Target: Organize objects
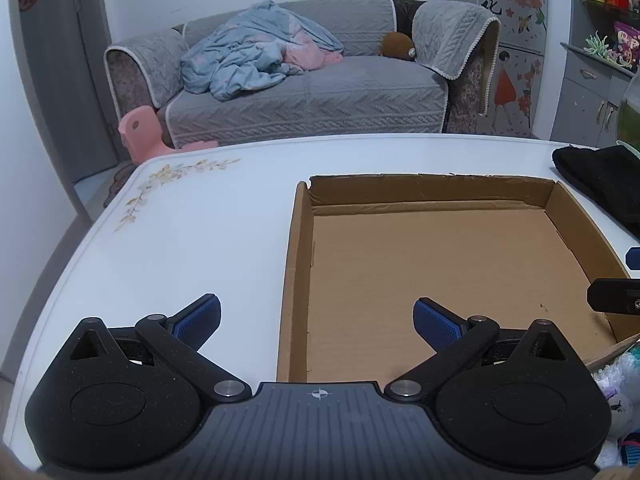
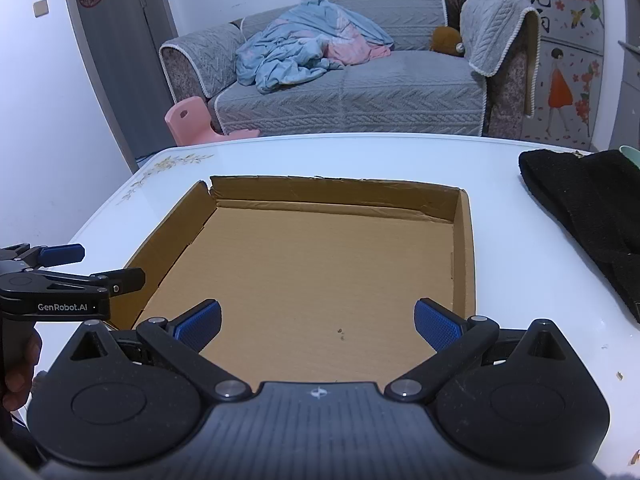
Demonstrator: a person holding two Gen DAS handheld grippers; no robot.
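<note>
I am holding both the left gripper (image 1: pixel 317 322) and right gripper (image 2: pixel 318 322) wide open and empty over the shallow brown cardboard tray (image 2: pixel 464 240), itself empty on the white table (image 2: pixel 400 160). Next I would reach for the black knitted cloth (image 2: pixel 588 208) lying right of the tray, pinching a fold.

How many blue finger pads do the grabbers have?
4. The left gripper has two blue pads, one on each open finger. The right gripper has two more, spread above the cardboard box.
</note>
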